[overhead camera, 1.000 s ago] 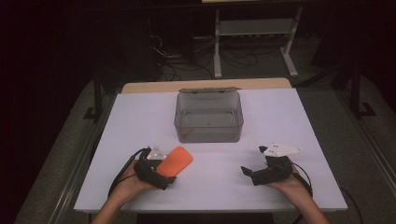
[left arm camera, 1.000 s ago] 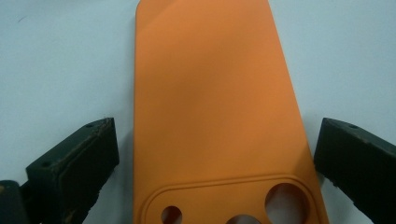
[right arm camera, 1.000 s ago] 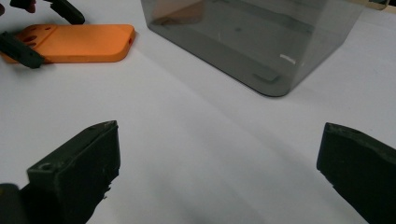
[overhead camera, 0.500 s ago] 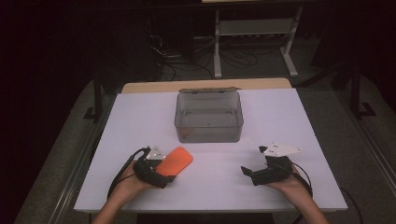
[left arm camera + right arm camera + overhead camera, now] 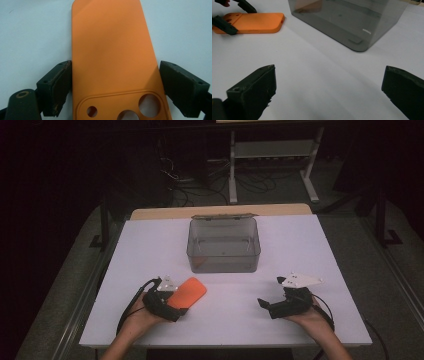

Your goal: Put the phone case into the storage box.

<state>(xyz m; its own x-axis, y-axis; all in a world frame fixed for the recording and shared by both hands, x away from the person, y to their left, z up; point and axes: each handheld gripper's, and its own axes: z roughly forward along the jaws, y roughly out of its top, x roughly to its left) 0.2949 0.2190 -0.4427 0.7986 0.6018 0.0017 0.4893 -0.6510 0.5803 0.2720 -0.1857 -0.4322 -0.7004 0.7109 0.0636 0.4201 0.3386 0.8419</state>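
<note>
An orange phone case is seen lying flat, back up, on the white bench, near its front-left part and well short of the smoky transparent box that stands open-topped at mid-bench. The left claw is set around the case's camera-cutout end; its jaws have just been closing with the case between them. In the left gripper view the left pad is seen against the case's edge, while a thin strip of bench is visible between the case and the right pad, so a full grip is not shown. The right claw is held low over the bench's front-right part, jaws spread wide with nothing between them. In the right gripper view the box is seen just ahead and the case further off to the left. A hand is seen behind each claw.
</note>
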